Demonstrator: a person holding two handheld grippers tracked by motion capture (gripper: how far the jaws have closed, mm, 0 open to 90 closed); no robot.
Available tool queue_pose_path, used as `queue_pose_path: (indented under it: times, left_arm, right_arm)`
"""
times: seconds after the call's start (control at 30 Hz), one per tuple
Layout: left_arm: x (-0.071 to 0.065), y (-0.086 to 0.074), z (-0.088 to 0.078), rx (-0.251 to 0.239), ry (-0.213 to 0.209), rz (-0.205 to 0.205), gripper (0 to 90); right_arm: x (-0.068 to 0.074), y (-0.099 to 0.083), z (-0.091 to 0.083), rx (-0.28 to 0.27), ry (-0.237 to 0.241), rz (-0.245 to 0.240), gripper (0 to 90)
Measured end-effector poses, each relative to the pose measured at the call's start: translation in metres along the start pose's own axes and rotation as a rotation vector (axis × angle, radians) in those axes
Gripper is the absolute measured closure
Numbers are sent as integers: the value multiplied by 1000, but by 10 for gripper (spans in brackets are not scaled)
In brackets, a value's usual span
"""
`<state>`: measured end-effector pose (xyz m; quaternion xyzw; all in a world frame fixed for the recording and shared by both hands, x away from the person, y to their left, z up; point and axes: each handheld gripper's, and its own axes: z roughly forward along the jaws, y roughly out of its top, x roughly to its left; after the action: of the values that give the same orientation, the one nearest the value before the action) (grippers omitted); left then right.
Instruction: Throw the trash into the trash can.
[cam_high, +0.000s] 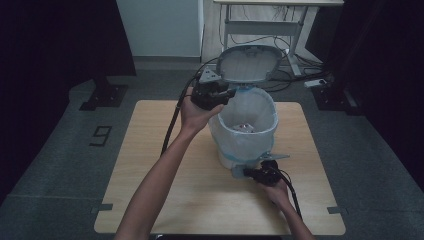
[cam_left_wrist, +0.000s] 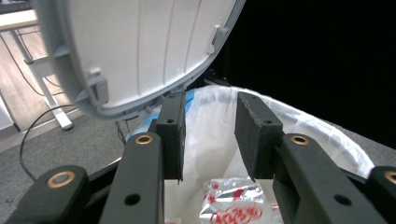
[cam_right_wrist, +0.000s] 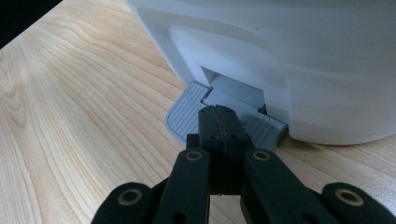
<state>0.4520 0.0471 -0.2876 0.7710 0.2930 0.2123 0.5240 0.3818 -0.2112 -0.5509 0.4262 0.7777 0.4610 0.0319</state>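
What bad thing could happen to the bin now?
The right gripper, jaws shut, presses the grey pedal that probably keeps the lid up. If it slips off, the lid could drop onto the left gripper, whose open jaws hang over the bag. Those jaws might also snag the thin bag.

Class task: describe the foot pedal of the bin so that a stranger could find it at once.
Start at the light wooden table and find the white pedal bin lined with a plastic bag. At its base, on the person's side, a small grey ribbed pedal juts out. The right gripper, jaws shut, rests on it.
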Motion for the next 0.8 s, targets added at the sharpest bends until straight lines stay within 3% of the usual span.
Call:
queue_pose_path:
  times: [0.23, 0.8]
  left_arm:
    - [5, -12, -17, 4, -9, -20, 612]
    - [15, -51, -51, 10, 26, -29, 545]
  right_arm:
    - [1, 0, 0, -3, -6, -1, 900]
    - [1, 0, 0, -4, -6, 3, 900]
